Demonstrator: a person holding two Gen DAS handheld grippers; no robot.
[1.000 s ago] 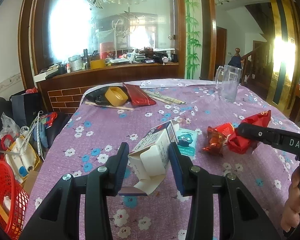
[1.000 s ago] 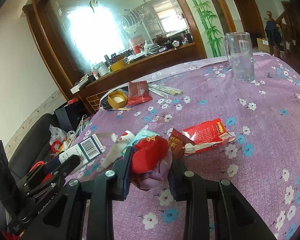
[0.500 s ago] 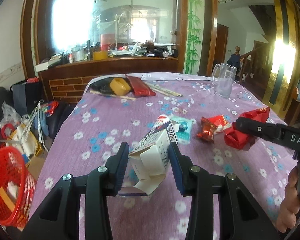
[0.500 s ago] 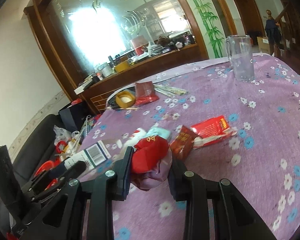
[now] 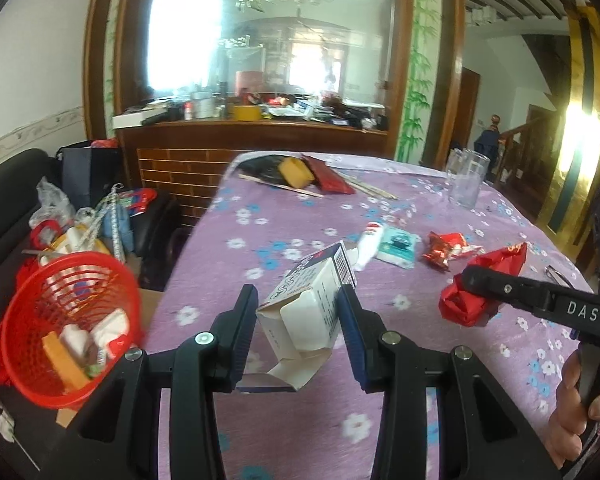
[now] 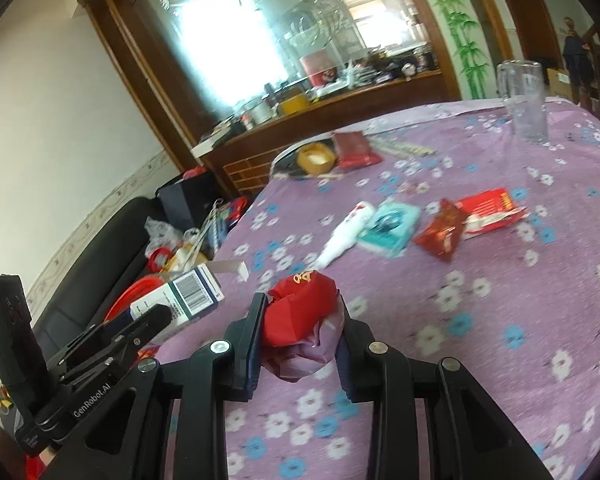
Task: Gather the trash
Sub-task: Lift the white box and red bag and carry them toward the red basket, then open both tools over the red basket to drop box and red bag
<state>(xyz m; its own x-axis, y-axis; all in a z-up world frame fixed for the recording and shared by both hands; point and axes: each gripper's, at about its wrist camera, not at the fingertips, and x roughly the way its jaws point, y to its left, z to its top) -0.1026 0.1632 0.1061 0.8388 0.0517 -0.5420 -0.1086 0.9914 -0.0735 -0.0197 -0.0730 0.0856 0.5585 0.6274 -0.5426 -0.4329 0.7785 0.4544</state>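
Left wrist view: your left gripper clamps the white carton beside the red basket; your right gripper pinches the red wrapper farther from it.

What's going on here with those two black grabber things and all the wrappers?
A person is clearing trash off a table with a hand-held gripper in each hand. The left gripper holds an opened white carton in its jaws, and the right gripper is clamped on a crumpled red wrapper. A red basket with some trash already in it sits off the table's left edge. More wrappers lie on the flowered cloth.
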